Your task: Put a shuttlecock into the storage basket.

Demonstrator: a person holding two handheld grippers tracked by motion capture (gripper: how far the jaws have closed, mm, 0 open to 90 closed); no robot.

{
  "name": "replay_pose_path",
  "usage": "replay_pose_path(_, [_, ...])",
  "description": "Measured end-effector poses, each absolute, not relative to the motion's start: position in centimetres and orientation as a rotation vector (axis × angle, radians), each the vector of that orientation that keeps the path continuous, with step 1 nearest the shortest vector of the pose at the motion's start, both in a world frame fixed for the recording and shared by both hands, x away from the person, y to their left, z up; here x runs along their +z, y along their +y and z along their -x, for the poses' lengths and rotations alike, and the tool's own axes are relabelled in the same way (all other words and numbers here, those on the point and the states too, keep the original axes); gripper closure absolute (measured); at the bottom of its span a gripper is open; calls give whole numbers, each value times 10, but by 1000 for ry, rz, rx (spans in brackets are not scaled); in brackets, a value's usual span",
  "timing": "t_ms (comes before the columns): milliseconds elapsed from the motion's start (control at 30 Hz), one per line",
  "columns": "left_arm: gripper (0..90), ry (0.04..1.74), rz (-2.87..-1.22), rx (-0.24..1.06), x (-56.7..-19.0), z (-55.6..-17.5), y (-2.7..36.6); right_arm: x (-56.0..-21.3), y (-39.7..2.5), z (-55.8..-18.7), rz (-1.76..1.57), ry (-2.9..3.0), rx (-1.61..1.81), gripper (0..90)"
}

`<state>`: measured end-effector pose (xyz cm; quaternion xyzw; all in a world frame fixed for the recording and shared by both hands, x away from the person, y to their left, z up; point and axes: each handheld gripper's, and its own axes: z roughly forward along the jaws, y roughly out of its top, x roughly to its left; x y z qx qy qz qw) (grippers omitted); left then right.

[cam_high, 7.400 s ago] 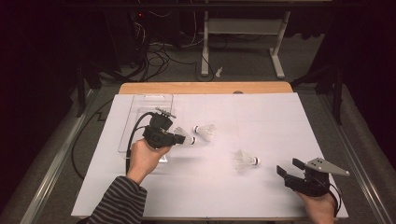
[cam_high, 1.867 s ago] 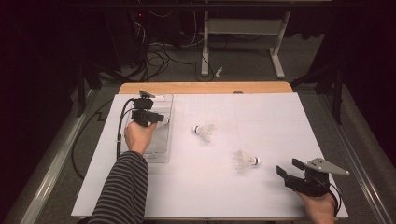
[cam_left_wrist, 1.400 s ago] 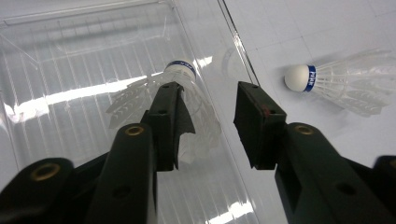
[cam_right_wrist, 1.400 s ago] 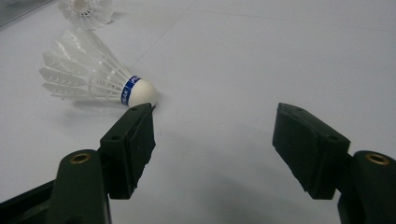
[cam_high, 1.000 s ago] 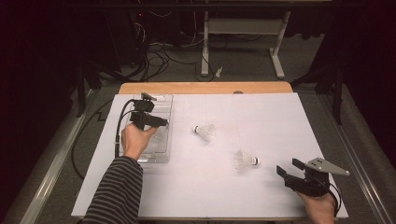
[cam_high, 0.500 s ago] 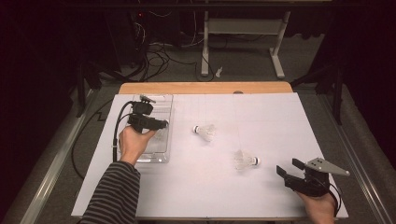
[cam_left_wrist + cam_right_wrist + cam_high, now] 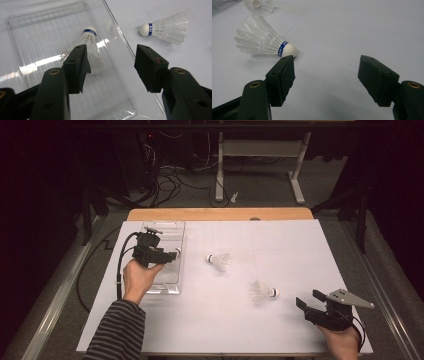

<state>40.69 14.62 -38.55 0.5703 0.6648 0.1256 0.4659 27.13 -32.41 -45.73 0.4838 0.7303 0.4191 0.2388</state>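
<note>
Lying in the clear plastic tray (image 7: pixel 37 32) at the table's left, the shuttlecock in the tray (image 7: pixel 88 43) was white w/ a rounded cork tip and a blue band just behind it, feathered skirt flaring toward the camera in the left gripper view; cork pointed away from the jaws, skirt partly hidden behind one jaw. The left gripper (image 7: pixel 162 256) hung over the tray, jaws spread wide, nothing between them, not touching the shuttlecock as far as could be told. Same gripper in its own view (image 7: pixel 111 63): the gap between pads framed the tray's long rim and a strip of white table cover (image 7: pixel 280 245). Two more shuttlecocks lay on the cover, outside the tray: the middle shuttlecock (image 7: pixel 219 261), just beside the tray's right edge side, cork toward the tray, and the near shuttlecock (image 7: pixel 262 291), closer to the person's right hand, cork pointing right. Both same look, white feathers, blue band, white cork. The right gripper (image 7: pixel 310 301) rested low near the table's front right corner, jaws also wide apart and empty; in the right gripper view (image 7: pixel 325 72) the near shuttlecock (image 7: pixel 263 40) lay just beyond one jaw tip, cork close to it, contact unclear.
</note>
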Motion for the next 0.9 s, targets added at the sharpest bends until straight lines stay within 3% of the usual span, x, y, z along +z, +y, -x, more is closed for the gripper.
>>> replay_pose_path(900, [385,1600,-1388,281,-386,-386,150,-457,-324,-271,-1324,2000,1149,304])
